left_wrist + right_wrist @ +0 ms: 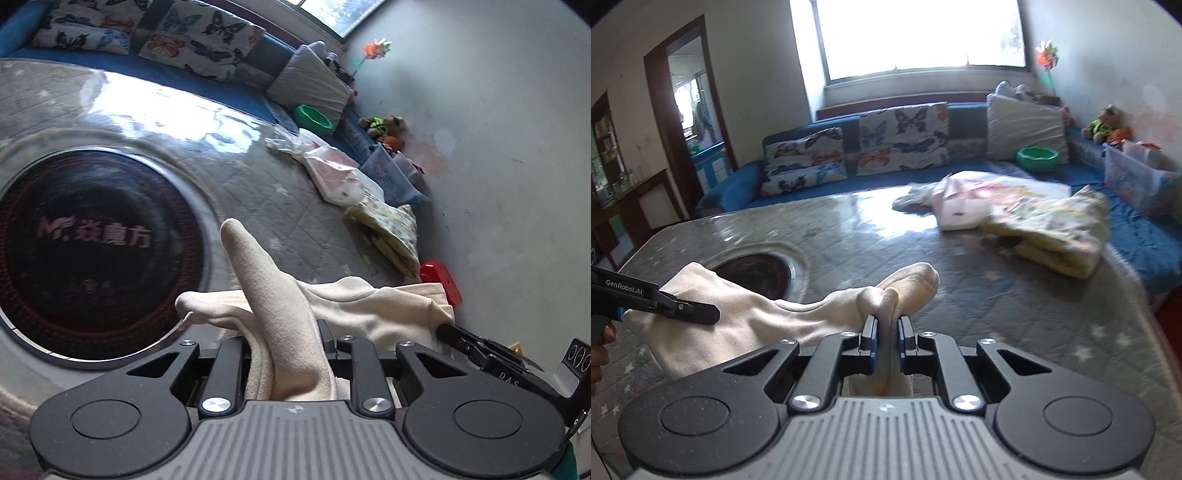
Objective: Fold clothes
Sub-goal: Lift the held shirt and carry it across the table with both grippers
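Observation:
A cream fleece garment (343, 306) is held up over the grey quilted table (280, 206) between both grippers. My left gripper (286, 343) is shut on one end of it, with a fold standing up between the fingers. My right gripper (885, 332) is shut on the other end of the cream garment (757, 325), which bunches above its pads. The right gripper's tip shows in the left wrist view (448, 332), and the left gripper shows at the left of the right wrist view (701, 312), both clamped on the cloth.
A round black burner (88, 251) is set into the table. A yellow patterned folded cloth (1056, 229) and pink-white clothes (964, 199) lie at the far right. A blue sofa (738, 184) with butterfly cushions, a green bowl (1036, 157) and a plastic box (1134, 177) stand behind.

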Available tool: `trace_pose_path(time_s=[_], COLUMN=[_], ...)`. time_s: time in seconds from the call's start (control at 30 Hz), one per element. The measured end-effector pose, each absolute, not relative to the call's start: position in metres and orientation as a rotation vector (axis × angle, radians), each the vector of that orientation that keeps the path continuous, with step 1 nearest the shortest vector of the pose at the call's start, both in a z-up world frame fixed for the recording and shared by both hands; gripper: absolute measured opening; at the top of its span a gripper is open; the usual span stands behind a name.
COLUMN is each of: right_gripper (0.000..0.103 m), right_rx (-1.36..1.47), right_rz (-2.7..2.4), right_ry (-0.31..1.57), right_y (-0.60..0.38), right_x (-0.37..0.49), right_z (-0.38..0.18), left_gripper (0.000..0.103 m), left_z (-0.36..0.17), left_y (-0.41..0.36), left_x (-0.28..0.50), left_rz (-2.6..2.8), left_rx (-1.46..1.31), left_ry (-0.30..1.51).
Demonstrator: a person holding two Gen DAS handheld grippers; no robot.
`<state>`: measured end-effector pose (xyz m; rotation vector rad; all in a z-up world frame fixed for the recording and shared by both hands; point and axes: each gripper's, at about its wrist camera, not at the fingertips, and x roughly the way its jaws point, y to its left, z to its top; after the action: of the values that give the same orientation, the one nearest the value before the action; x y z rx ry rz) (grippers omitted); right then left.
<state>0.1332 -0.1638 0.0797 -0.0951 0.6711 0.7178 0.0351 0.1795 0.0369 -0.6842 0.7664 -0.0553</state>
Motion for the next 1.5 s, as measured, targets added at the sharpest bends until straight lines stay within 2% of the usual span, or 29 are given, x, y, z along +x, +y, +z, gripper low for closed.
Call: trace_pose_path(time_s=[0.53,1.5], right_gripper=[0.009,0.009], right_rx=[-0.100,-0.084], right_rz=[0.584,0.504], right_ry=[0.642,0.712], right_y=[-0.224,-0.252], right_x=[0.145,0.141], right_z=[0.085,0.048], left_gripper=[0.021,0.022], left_z=[0.035,0.014], left_y=[0.107,0.077], left_x=[0.075,0.085], left_rz=[-0.148,-0.154], left_rx=[-0.567,-0.471], left_ry=[0.831,0.898])
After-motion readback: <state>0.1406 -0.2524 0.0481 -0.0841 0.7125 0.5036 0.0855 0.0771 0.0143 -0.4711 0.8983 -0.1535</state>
